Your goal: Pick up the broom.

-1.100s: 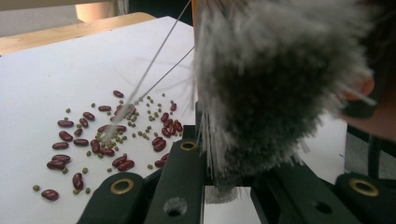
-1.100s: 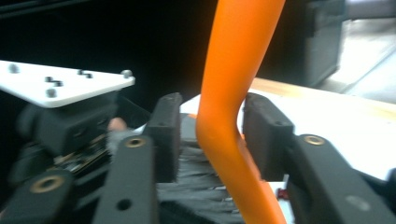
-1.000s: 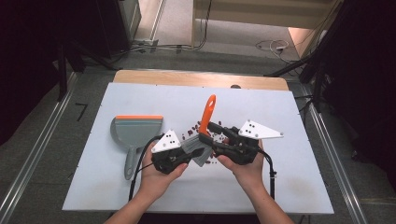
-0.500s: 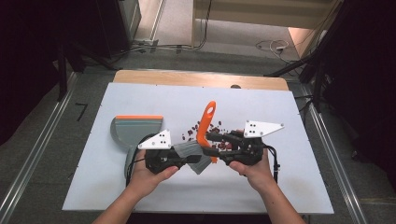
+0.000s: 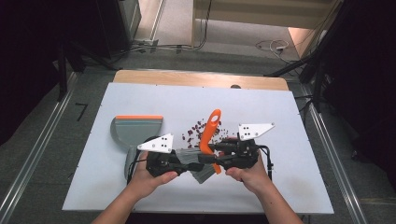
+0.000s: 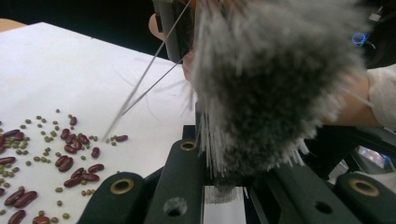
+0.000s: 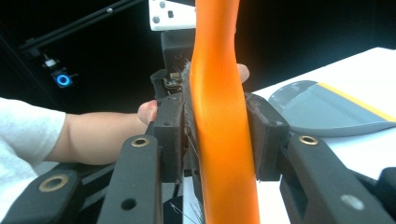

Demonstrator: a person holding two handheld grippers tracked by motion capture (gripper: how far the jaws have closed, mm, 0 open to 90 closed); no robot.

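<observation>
The right gripper has its jaws clamped on the orange brush handle. The left gripper meets the bristles; I cannot tell its jaws' state. Beans lie at the brush's 11 o'clock, a dustpan at its 9 o'clock on the bench.

Lab or recording bay indicated. White board laid on wooden bench top, grey floor around. Metal floor rails noted at 9 and 3 o'clock. Loose cables seen at 12 to 1 o'clock. Dark draped surrounds at both sides.

Glossy orange plastic brush handle, grey bristles
</observation>
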